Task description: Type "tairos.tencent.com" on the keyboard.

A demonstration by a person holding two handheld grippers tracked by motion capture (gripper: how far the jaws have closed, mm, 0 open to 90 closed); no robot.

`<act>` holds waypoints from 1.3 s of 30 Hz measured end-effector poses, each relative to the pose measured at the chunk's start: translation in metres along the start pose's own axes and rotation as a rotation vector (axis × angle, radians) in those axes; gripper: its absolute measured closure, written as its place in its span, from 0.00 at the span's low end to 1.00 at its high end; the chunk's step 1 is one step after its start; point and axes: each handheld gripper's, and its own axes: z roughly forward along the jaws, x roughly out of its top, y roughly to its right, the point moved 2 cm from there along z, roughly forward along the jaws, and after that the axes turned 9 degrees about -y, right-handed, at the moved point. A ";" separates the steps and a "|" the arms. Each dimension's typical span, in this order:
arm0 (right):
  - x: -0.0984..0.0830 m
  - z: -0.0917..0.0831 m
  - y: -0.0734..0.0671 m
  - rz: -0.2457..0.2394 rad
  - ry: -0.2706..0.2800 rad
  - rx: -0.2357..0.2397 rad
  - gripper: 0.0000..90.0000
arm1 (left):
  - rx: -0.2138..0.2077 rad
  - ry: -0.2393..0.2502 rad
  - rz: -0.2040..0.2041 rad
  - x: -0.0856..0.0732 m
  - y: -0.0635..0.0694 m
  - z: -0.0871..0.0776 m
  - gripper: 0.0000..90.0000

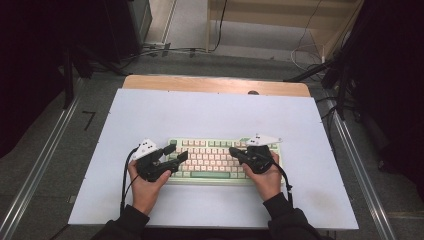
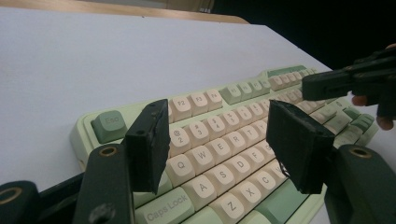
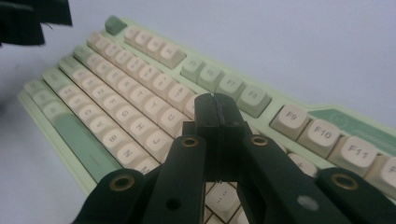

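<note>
Currently both grippers are hovering over the keyboard (image 1: 220, 159), which is lying flat on the white sheet covering the table (image 1: 210, 115), near the person's edge and roughly centred.

Left gripper (image 1: 176, 153) – jaws are standing spread, nothing between them. In the left gripper view its gripper (image 2: 219, 140) is framing the keyboard's (image 2: 224, 154) left letter block, with Q, W, E, A, S, D showing in the gap; pads are sitting above the keycaps, contact not clear. The left hand (image 1: 146, 186) is gripping the body over the keyboard's left end.

Right gripper (image 1: 234, 151) – jaws are pressed together, pinching nothing. In the right gripper view the closed tip (image 3: 217, 109) is pointing down at the keyboard's (image 3: 116, 107) upper rows, close to the number row just below the green function keys; can't tell whether it's touching a key. The right hand (image 1: 269, 179) is sitting over the keyboard's right end.

The two grippers are staying apart, tips aiming inward toward the keyboard's middle.
</note>
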 end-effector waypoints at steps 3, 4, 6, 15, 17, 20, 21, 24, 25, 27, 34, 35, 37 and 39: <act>0.001 -0.011 0.002 0.009 0.038 0.013 0.97 | 0.000 0.000 0.001 0.000 0.000 0.000 0.45; 0.001 -0.014 0.002 0.013 0.047 0.014 0.97 | 0.000 0.000 0.000 0.000 0.000 0.000 0.45; 0.001 -0.020 0.003 0.017 0.071 0.021 0.97 | 0.000 -0.001 0.000 0.000 0.000 0.000 0.45; -0.002 -0.037 0.008 0.043 0.150 0.063 0.71 | 0.001 0.002 -0.001 0.000 -0.001 -0.001 0.45; -0.002 -0.037 0.008 0.049 0.156 0.065 0.62 | 0.000 0.000 -0.003 0.000 0.000 -0.001 0.45; -0.002 -0.038 0.008 0.056 0.165 0.060 0.56 | -0.001 -0.003 -0.002 0.000 0.000 0.000 0.45; -0.001 -0.038 0.008 0.057 0.168 0.057 0.54 | 0.000 -0.003 -0.002 0.000 0.000 0.000 0.45; -0.002 -0.037 0.008 0.059 0.161 0.055 0.50 | 0.001 -0.008 -0.002 -0.001 -0.001 0.000 0.45; -0.002 -0.036 0.008 0.060 0.159 0.050 0.49 | 0.000 -0.009 -0.002 -0.001 -0.001 0.001 0.45; -0.002 -0.034 0.008 0.064 0.150 0.052 0.46 | -0.002 -0.010 -0.002 -0.001 -0.001 0.001 0.45; -0.004 -0.028 0.005 0.067 0.103 0.045 0.34 | -0.004 -0.019 -0.003 -0.002 -0.001 0.002 0.45; -0.004 -0.027 0.005 0.065 0.101 0.040 0.34 | -0.005 -0.020 -0.003 -0.002 0.000 0.002 0.45; -0.004 -0.027 0.003 0.064 0.095 0.046 0.33 | -0.005 -0.019 -0.003 -0.002 0.000 0.002 0.45; -0.004 -0.026 0.001 0.054 0.097 0.043 0.33 | -0.005 -0.019 -0.003 -0.002 0.000 0.001 0.45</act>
